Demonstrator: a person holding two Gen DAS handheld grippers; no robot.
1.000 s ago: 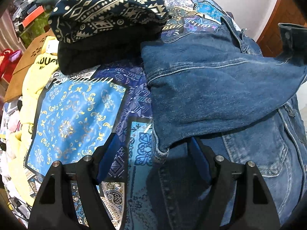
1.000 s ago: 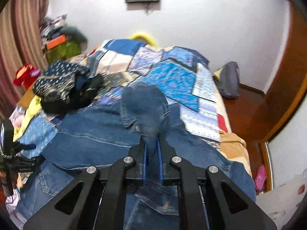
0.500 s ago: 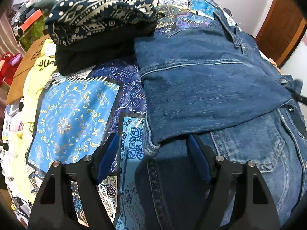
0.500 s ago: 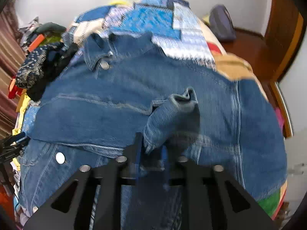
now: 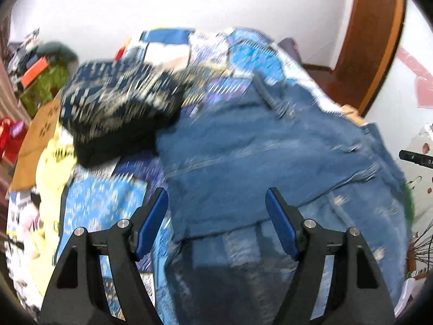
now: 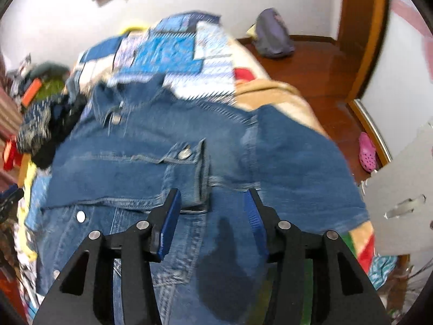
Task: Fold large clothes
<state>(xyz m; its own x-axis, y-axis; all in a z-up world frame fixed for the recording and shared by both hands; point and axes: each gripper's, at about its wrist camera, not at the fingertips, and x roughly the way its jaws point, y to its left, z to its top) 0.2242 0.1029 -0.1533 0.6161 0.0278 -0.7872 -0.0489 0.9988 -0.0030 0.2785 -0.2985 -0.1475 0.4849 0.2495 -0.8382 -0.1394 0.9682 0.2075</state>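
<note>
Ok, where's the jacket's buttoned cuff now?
In the right wrist view the cuff lies on the denim jacket, just ahead of the open right tongs.

You won't find any legible txt here. The yellow garment [image 5: 58, 154] has dark print, maybe letters, but it's too blurred.

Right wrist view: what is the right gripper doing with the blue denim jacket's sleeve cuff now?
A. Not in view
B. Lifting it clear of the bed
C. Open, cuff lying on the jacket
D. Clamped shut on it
C: the right gripper has its jaws apart, and the buttoned sleeve cuff lies flat on the blue denim jacket.
</note>
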